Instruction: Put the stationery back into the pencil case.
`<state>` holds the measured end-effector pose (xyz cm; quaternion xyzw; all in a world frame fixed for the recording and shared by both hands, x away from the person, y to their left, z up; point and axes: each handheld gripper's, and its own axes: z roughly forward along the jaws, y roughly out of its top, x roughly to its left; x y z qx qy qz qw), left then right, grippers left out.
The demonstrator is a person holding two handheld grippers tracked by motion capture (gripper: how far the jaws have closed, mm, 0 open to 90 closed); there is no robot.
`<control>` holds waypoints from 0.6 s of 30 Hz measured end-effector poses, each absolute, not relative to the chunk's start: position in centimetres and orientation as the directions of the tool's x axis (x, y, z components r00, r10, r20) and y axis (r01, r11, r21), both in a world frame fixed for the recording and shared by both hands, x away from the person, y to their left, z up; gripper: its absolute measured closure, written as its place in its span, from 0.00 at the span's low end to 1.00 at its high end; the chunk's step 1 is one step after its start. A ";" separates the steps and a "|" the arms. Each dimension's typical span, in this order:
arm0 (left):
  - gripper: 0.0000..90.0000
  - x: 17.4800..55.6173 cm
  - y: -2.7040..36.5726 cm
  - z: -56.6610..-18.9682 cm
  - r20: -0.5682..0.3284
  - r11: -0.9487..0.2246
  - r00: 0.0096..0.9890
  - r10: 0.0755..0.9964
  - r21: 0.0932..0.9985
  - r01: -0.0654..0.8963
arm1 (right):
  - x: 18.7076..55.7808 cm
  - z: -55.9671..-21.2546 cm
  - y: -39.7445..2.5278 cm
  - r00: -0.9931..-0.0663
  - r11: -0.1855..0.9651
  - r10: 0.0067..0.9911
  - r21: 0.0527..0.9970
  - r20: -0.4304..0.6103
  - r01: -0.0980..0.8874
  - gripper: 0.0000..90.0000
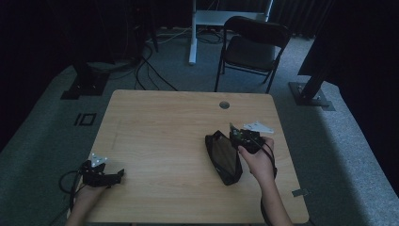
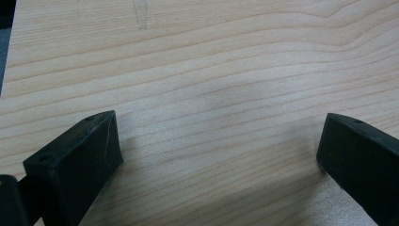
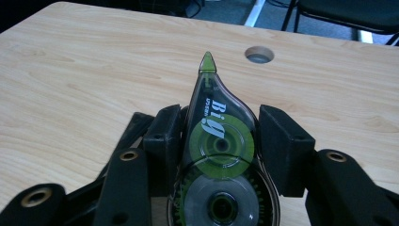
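Note:
A clear correction tape dispenser (image 3: 219,141) with green reels and a green tip stands between the jaws of my right gripper (image 3: 219,122), tip pointing away toward the far table edge. My right gripper (image 1: 238,135) is shut on it, held just above the upper end of a black pouch (image 1: 223,157) lying right of the table's middle. My left gripper (image 1: 115,175) rests low at the near left of the wooden table (image 1: 160,122). In the left gripper view, my left gripper (image 2: 219,136) is open, with bare wood between its jaws.
A round cable hole (image 1: 224,104) sits near the table's far edge. Beyond the table stand a black folding chair (image 1: 251,47), a white desk leg (image 1: 192,33) and cables on the grey carpet. Dark stand bases flank the table.

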<state>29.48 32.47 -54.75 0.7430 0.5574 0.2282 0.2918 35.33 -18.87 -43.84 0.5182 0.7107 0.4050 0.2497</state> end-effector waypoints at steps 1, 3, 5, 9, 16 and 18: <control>0.00 29.5 32.5 -54.8 0.014 -0.208 0.275 0.961 0.688 0.695 | 35.3 -43.9 -18.7 -0.343 0.136 0.937 0.834 0.067 0.535 0.56; 0.00 29.5 32.5 -54.8 0.014 -0.208 0.275 0.961 0.688 0.695 | 35.1 -44.2 -18.4 -0.351 0.134 0.933 0.832 0.077 0.538 0.56; 0.00 29.5 32.5 -54.8 0.014 -0.208 0.274 0.962 0.688 0.695 | 35.0 -44.4 -18.0 -0.359 0.135 0.929 0.829 0.084 0.543 0.56; 0.00 29.5 32.5 -54.8 0.014 -0.208 0.275 0.961 0.688 0.695 | 34.9 -45.0 -17.2 -0.373 0.151 0.924 0.816 0.084 0.558 0.56; 0.00 29.5 32.5 -54.8 0.014 -0.208 0.274 0.962 0.688 0.695 | 34.7 -45.8 -16.1 -0.395 0.179 0.915 0.791 0.085 0.585 0.56; 0.00 29.5 32.5 -54.8 0.014 -0.209 0.275 0.961 0.688 0.695 | 34.7 -45.9 -15.9 -0.401 0.193 0.913 0.789 0.074 0.584 0.56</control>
